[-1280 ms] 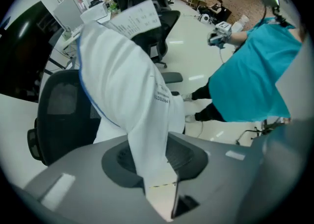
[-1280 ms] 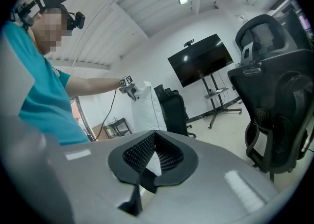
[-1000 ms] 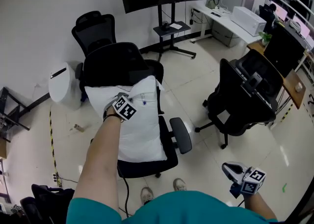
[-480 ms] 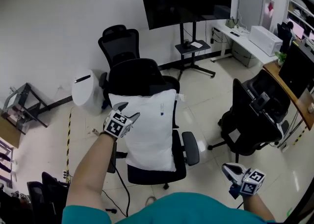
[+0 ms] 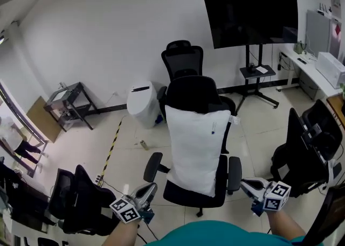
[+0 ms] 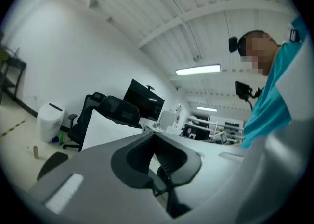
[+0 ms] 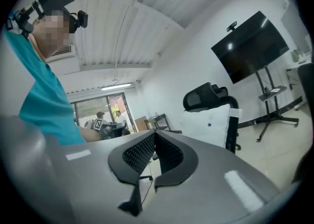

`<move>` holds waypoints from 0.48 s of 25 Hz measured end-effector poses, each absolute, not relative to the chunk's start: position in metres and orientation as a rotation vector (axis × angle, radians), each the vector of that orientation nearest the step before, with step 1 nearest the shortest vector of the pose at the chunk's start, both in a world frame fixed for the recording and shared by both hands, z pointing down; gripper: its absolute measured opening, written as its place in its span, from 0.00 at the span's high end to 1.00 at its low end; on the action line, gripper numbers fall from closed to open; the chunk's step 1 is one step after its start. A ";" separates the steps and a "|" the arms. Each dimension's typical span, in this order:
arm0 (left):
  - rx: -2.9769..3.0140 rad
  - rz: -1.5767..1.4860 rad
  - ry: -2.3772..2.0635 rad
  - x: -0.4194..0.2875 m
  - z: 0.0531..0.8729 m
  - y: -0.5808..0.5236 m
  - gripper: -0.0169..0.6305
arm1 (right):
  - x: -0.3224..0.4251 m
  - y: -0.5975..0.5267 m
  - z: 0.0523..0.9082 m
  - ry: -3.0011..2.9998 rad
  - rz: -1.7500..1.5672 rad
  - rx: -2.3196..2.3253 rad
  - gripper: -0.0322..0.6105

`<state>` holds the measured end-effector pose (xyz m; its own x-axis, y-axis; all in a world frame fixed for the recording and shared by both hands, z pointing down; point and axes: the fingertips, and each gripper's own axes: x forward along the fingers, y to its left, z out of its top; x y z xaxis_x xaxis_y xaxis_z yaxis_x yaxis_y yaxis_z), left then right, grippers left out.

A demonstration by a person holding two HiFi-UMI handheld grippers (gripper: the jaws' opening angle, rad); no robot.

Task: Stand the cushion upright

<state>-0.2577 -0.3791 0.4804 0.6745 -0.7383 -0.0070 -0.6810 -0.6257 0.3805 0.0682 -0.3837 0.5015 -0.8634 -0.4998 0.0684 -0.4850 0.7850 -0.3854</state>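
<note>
Cushion stands upright, long axis vertical, against chair backrest.

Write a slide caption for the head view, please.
White cushion stands upright on the black office chair; left gripper and right gripper shut, empty.

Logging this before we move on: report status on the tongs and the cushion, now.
Left tongs shut, empty. Right tongs shut, empty. Cushion upright on the office chair, leaning on its back. Nothing touching it, nothing in the way.
</note>
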 end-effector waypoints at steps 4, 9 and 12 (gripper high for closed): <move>2.494 -0.397 -1.113 -0.287 0.477 -0.310 0.96 | 0.017 -0.353 0.488 2.987 -0.577 -0.680 0.95; 2.503 -0.542 -1.019 -0.324 0.466 -0.228 0.96 | -0.043 -0.279 0.483 3.013 -0.548 -0.646 0.95; 2.507 -0.543 -0.923 -0.335 0.474 -0.172 0.96 | -0.073 -0.215 0.493 2.993 -0.588 -0.688 0.95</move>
